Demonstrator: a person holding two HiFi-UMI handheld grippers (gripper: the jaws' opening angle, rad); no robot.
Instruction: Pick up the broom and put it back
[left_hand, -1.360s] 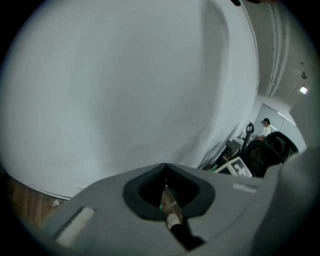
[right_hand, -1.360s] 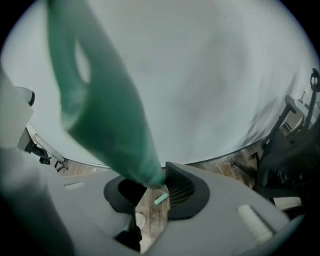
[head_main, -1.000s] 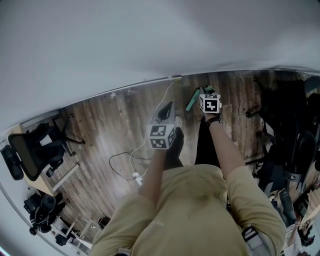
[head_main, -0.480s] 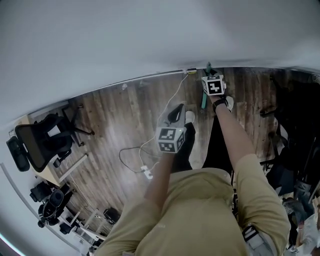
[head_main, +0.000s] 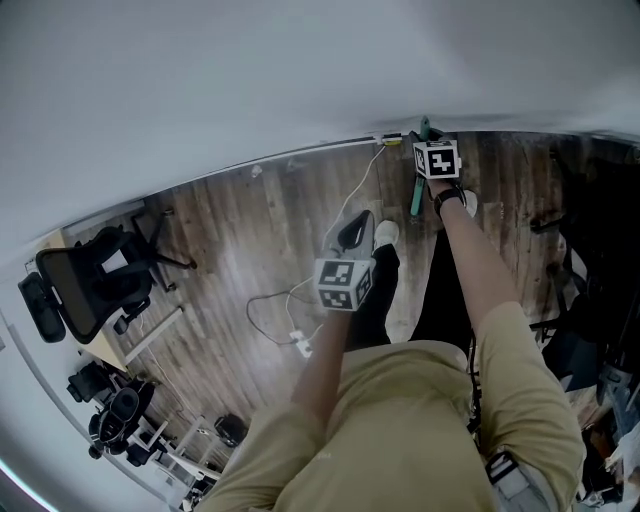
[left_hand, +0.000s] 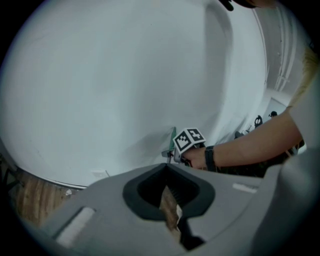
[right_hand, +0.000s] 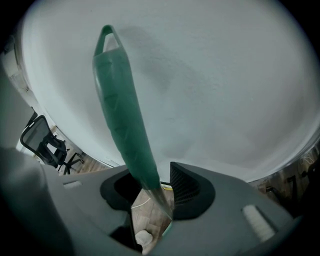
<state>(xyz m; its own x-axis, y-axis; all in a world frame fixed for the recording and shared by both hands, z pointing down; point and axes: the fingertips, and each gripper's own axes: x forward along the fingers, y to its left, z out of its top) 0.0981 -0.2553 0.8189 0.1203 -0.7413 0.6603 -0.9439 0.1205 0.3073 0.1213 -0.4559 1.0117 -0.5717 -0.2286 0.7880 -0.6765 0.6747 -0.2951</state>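
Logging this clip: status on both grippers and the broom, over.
Left gripper shut, empty. Right gripper jaws just opening, green broom handle between them, near white wall. White cable on floor nearby, not blocking.

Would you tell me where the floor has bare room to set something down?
Bare boards lie between the wall, the office chair and the white cable. Crowded: the dark gear at right and the equipment at lower left.

Two claws (head_main: 352, 232) (head_main: 426, 132), one green broom (right_hand: 122, 115), one office chair (head_main: 85, 290), one white cable (head_main: 367, 178)
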